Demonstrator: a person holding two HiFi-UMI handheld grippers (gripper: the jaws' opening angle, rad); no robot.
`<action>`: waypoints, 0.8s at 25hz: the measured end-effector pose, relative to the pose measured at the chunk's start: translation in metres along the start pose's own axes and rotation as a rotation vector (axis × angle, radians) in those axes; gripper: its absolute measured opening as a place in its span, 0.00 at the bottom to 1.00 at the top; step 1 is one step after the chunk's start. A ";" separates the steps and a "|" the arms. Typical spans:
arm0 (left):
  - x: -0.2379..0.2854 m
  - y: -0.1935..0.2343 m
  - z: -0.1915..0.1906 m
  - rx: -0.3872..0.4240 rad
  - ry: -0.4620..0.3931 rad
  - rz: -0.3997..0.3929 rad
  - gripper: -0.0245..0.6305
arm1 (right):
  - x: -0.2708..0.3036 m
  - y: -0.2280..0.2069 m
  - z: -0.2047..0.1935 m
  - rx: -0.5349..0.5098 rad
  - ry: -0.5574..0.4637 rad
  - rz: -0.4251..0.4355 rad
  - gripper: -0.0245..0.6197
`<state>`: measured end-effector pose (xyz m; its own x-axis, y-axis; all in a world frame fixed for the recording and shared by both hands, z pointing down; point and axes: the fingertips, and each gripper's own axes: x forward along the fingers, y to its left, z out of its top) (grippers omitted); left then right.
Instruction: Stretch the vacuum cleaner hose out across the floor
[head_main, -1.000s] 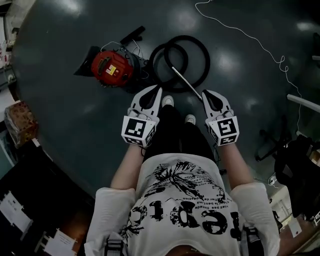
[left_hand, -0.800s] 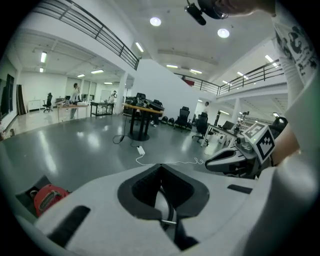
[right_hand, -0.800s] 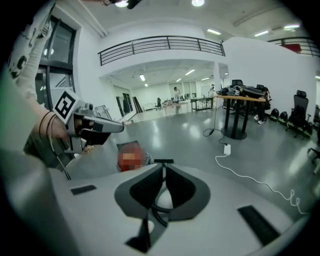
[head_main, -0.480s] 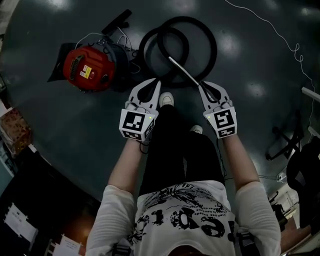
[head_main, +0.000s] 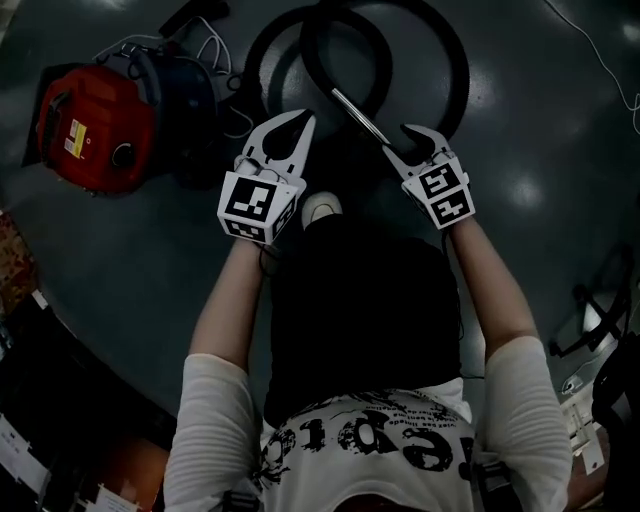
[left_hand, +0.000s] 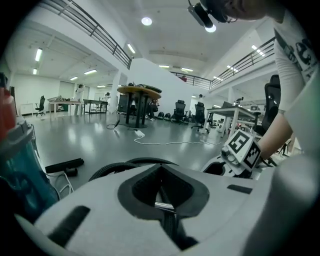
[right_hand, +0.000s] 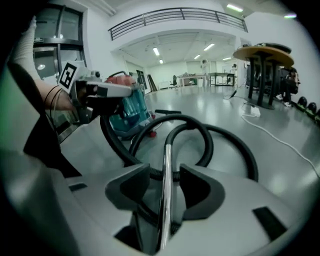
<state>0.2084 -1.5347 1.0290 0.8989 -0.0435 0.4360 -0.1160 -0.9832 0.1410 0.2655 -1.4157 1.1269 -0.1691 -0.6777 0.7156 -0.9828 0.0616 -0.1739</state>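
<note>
Viewing from head: black hose (head_main: 462, 80) coiled in loops on floor beside red vacuum (head_main: 95, 115), chrome tube (head_main: 358, 112) slanting across | left gripper view: left tool (left_hand: 161, 166) closed, empty | right gripper view: right tool (right_hand: 165, 189) jaws just been opening, tube between, ungripped

A white cable (left_hand: 166, 143) snakes over the glossy grey floor (left_hand: 65, 137) near a round yellow-topped table (left_hand: 139, 91), with black office chairs (left_hand: 179, 111) standing beyond it.

I see a big open lab hall. A mezzanine railing (right_hand: 175, 12), desks (left_hand: 97, 101) and office chairs (left_hand: 179, 109) ring its glossy floor (left_hand: 90, 137).
</note>
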 end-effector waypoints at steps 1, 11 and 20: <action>0.005 0.003 -0.011 0.002 -0.004 -0.007 0.04 | 0.018 0.002 -0.015 -0.003 0.028 0.024 0.29; 0.053 -0.010 -0.051 0.004 -0.006 -0.056 0.04 | 0.120 -0.001 -0.110 -0.028 0.241 0.133 0.30; 0.055 0.002 -0.053 -0.076 -0.053 -0.039 0.04 | 0.160 0.001 -0.103 -0.096 0.283 0.120 0.30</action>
<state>0.2356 -1.5295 1.1002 0.9244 -0.0164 0.3810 -0.1099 -0.9681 0.2250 0.2302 -1.4488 1.3108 -0.2845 -0.4313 0.8562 -0.9549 0.2065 -0.2133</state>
